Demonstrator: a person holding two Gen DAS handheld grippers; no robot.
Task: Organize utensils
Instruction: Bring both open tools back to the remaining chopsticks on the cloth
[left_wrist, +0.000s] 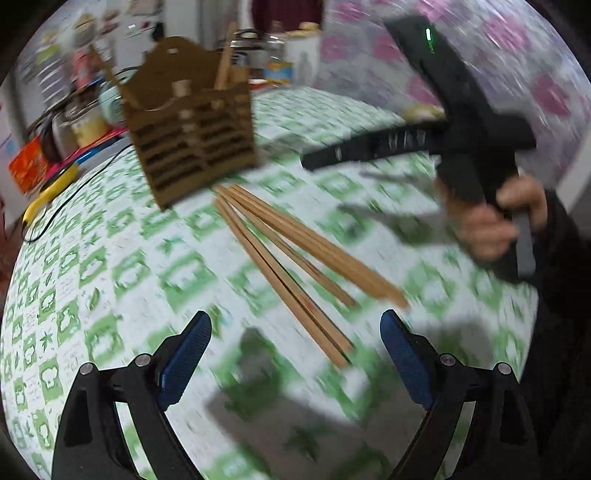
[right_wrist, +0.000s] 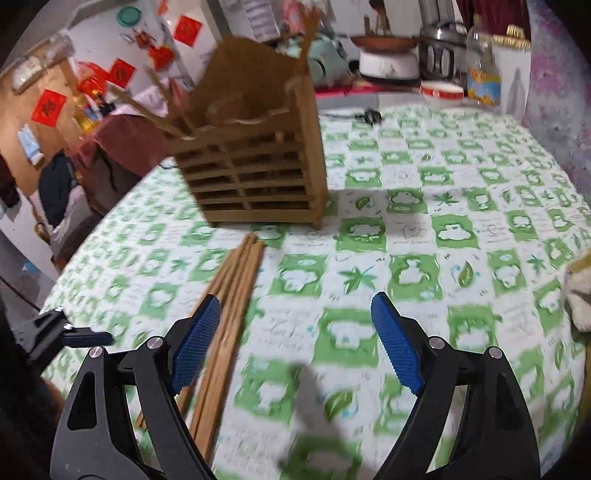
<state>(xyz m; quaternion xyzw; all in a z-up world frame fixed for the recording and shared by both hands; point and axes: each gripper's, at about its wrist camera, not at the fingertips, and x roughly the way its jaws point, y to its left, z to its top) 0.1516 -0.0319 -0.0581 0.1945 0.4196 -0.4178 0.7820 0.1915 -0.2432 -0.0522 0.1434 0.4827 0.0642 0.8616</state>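
Green-and-white patterned tablecloth (right_wrist: 424, 206), a clear jar (right_wrist: 482, 66) and a red-rimmed bowl (right_wrist: 442, 92) at its far edge

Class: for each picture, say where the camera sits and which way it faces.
Left wrist: on the left gripper, angled down at chopsticks; own open fingers, plus a hand holding the other gripper.
Right wrist: on the right gripper, angled down at the tablecloth; own open fingers.
Shared: chopsticks, wooden holder, tablecloth.
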